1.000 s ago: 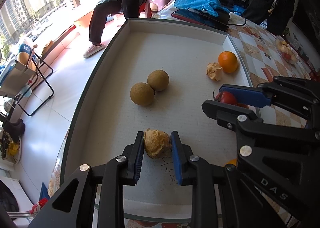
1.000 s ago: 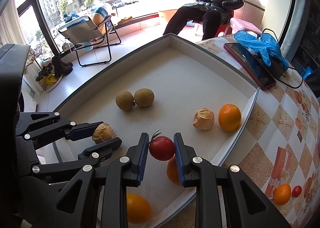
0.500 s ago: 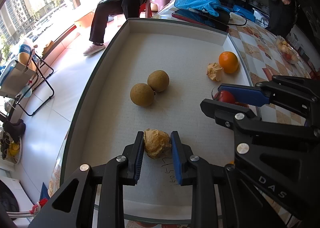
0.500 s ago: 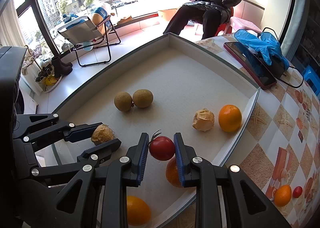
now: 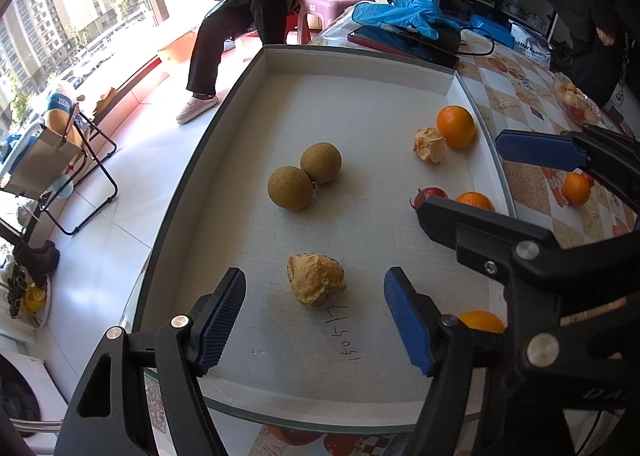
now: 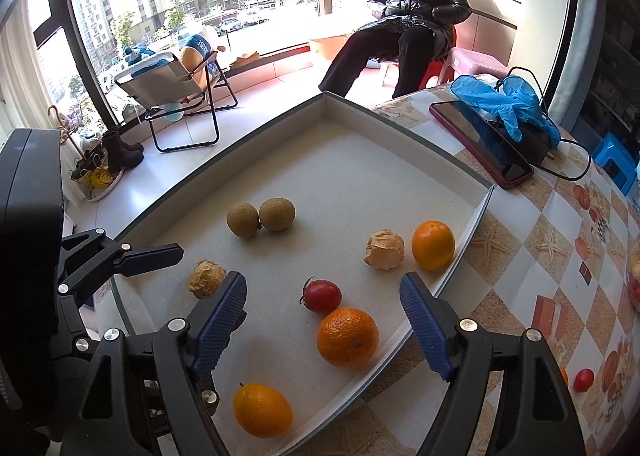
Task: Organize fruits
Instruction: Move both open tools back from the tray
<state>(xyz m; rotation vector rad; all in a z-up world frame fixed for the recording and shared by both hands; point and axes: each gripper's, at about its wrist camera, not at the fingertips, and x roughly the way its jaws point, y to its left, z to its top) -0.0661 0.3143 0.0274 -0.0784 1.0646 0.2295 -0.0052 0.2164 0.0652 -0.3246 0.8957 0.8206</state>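
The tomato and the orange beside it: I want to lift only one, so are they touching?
Touching. The right wrist view shows the tomato pressed against the orange, with no tray floor between them.

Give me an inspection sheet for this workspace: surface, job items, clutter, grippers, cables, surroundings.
Surface: shallow white tray on a patterned tabletop.
Job's things: in the tray, two round brown fruits touching; wrinkled fruit between the left fingers; second wrinkled fruit beside an orange; tomato against a mandarin; yellow-orange citrus nearest the camera.
Clutter: blue gloves, phone.
Grippers: left gripper open, touching nothing; right gripper open around tomato and mandarin, no contact.
Cables: black cable looping by the phone.
Surroundings: seated person, folding chair, windows.
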